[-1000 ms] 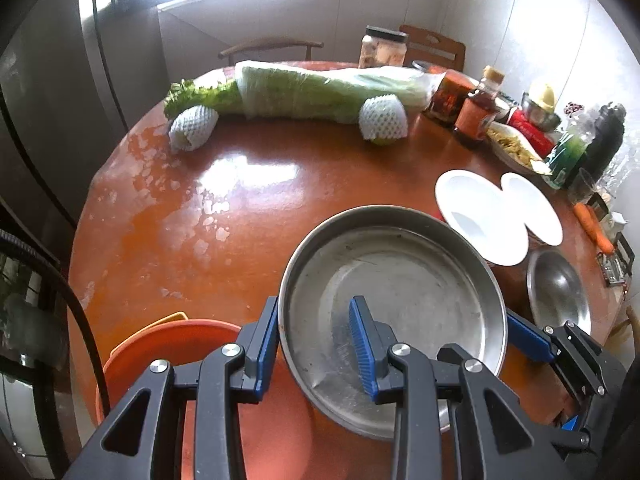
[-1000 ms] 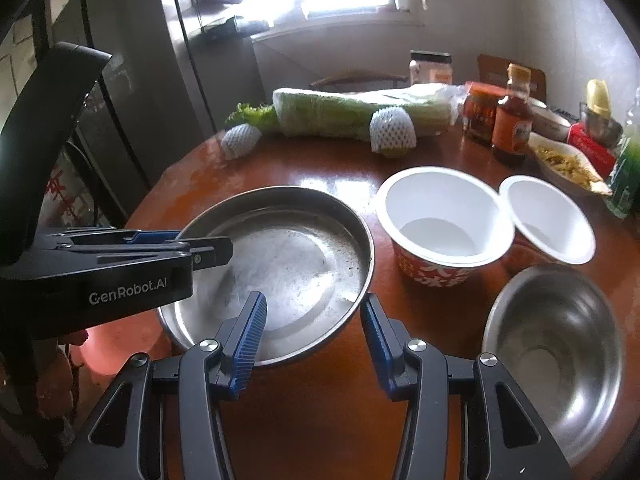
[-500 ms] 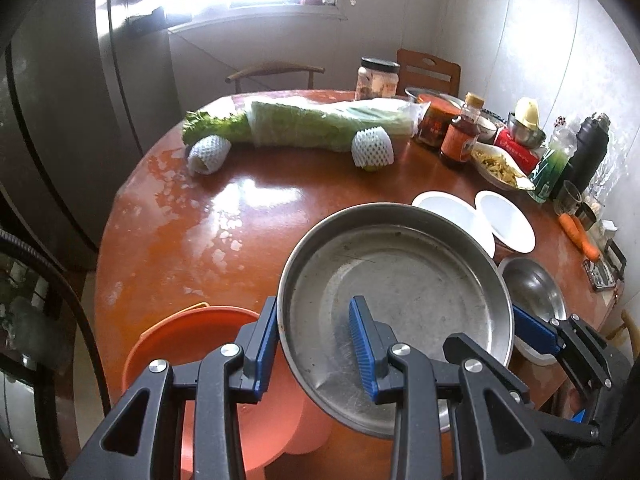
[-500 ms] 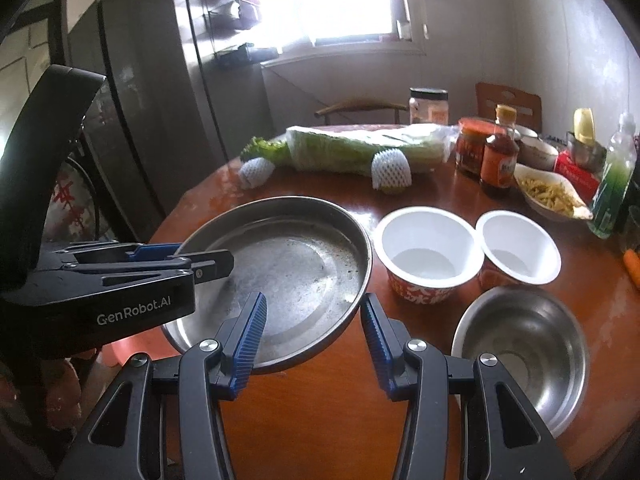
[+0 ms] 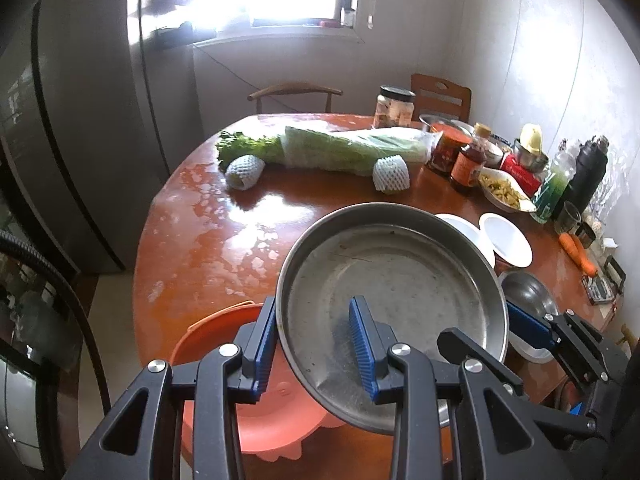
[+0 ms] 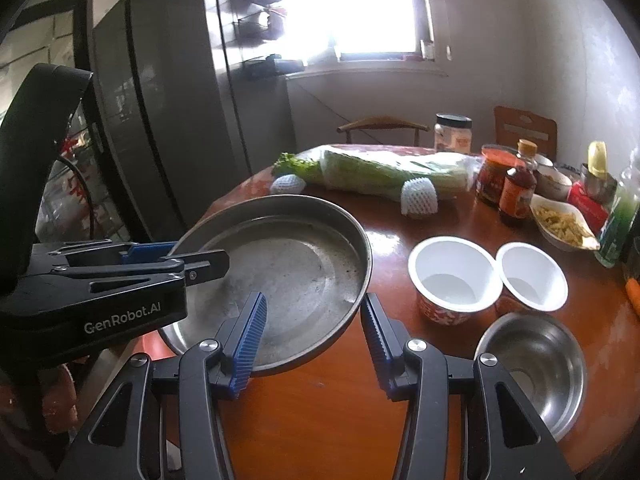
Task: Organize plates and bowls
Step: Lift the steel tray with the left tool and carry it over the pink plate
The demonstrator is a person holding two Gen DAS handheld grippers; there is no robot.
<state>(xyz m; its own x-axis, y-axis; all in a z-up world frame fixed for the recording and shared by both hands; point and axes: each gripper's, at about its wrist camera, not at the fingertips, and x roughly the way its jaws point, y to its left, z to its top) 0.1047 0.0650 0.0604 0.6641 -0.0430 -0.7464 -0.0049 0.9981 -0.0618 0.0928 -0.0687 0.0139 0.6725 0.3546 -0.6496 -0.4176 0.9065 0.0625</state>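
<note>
Steel pan — rim pinched in left tool and right tool — above table

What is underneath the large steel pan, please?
Beneath the steel pan, an orange plastic basin shows at its near left edge, with the red table beyond. Whatever lies directly under the pan's middle is covered.

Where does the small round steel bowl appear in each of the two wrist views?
Left wrist view: the small round steel bowl sits at the right, just behind the large steel pan.
Right wrist view: bottom right, in front of two white cups.
Shared landmark: the wrapped green cabbage.
</note>
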